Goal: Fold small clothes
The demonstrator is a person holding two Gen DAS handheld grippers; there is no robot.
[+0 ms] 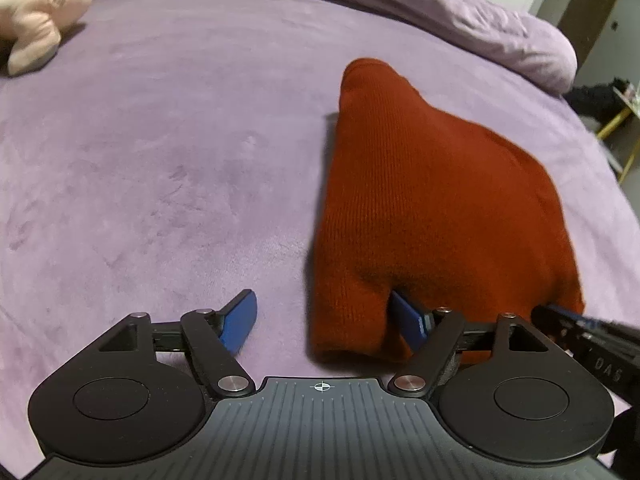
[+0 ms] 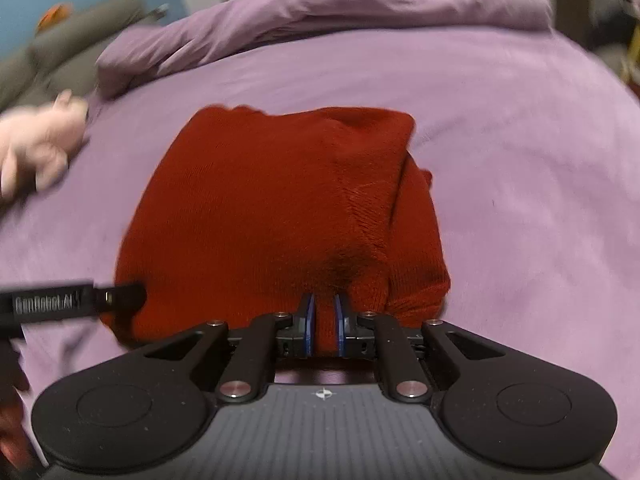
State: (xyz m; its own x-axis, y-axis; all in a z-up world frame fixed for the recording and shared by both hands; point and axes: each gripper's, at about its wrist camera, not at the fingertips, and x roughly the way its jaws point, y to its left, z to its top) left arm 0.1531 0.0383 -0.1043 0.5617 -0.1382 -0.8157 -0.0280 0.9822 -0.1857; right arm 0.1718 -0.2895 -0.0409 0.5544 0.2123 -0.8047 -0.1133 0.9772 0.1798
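Note:
A rust-red knitted garment (image 1: 432,208) lies folded on the purple bed sheet (image 1: 160,160). My left gripper (image 1: 320,298) is open at the garment's near left corner. Its right blue finger (image 1: 408,326) is tucked against the cloth's edge, and its left finger (image 1: 240,320) rests over bare sheet. In the right wrist view the garment (image 2: 272,200) fills the middle. My right gripper (image 2: 324,320) is shut on a pinch of its near edge, with red cloth showing between the two blue pads. Each gripper appears in the other's view: right gripper (image 1: 580,324), left gripper (image 2: 80,300).
A pink plush toy (image 1: 36,12) (image 2: 36,148) lies on the bed at the far left. A rumpled purple duvet (image 1: 440,12) runs along the back. The bed drops off on the right, where dark items and a yellow-legged object (image 1: 616,120) sit on the floor.

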